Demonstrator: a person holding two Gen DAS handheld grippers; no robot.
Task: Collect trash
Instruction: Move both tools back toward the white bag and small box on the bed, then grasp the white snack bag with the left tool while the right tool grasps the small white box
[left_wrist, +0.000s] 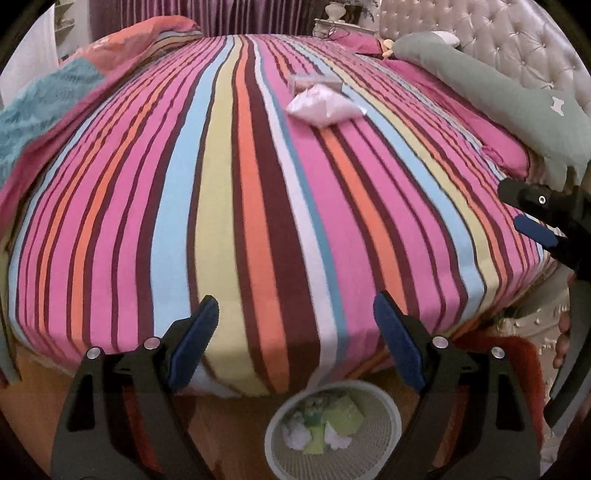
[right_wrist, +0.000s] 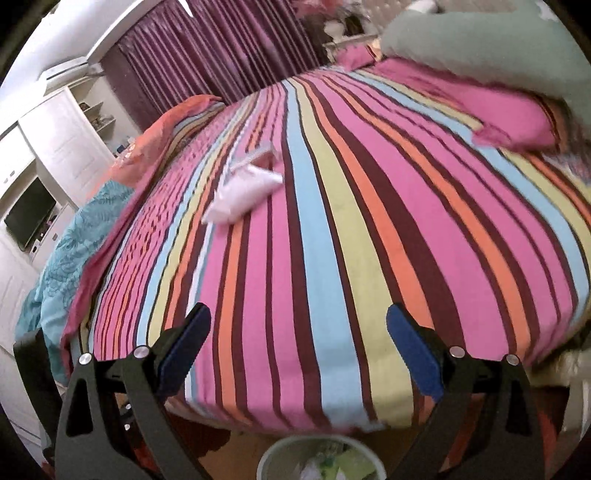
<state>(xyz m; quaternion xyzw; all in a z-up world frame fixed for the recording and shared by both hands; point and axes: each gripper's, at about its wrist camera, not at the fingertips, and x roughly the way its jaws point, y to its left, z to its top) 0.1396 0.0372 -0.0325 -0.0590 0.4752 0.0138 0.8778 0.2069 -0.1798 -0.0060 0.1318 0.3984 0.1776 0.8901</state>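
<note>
Both fisheye views are evenly and softly lit; no hard shadows or glare are seen; the striped bed is bowed outward and dark corners are left by the lens; motion blur is spread across the right view, smearing the waste basket.

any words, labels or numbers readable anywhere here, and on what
None can be read.
Pale bag on the striped bed sheet: no print visible.
Clear box behind it: blurred, nothing legible.
Green scraps in the bin: too blurred to tell.
</note>
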